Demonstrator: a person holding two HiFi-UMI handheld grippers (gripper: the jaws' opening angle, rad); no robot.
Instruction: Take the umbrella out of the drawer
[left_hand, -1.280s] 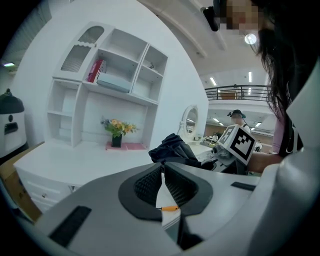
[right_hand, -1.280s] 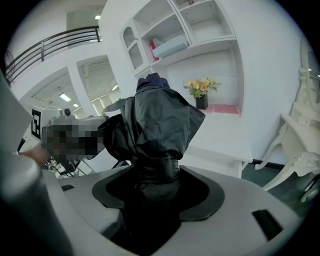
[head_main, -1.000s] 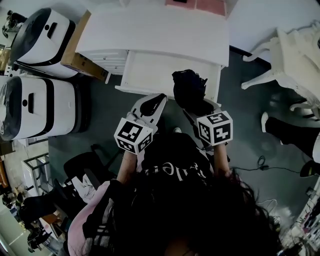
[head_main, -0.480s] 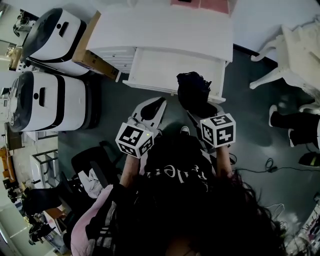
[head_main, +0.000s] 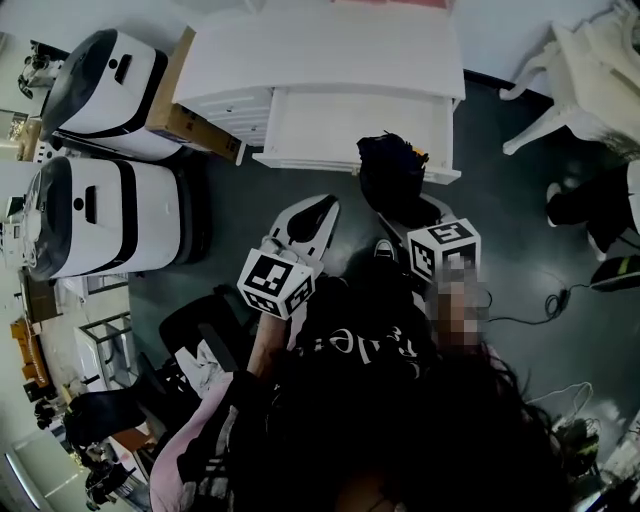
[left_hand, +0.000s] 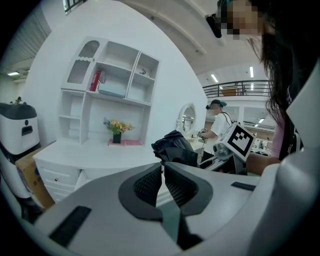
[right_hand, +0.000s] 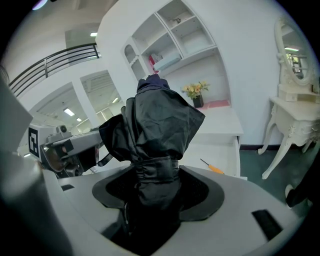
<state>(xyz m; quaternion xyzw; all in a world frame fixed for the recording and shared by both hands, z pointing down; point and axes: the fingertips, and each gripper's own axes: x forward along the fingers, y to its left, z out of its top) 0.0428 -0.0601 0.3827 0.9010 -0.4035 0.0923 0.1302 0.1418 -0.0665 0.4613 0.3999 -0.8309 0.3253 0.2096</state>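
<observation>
Umbrella (head_main: 392, 178): folded black fabric, crumpled, strap cinched round its waist; I see it upright, out of the drawer, at its front edge.
Right gripper (head_main: 402, 208): jaws clamped on the strapped waist.
Drawer (head_main: 340, 128): white, flat, pulled open.
Left gripper (head_main: 318, 208): ribbed pads together, empty, over open dark floor (head_main: 235, 215).

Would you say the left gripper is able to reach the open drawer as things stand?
Probably yes: the left gripper, shut and empty, points at the drawer with nothing between; the umbrella is held off to its right.
</observation>
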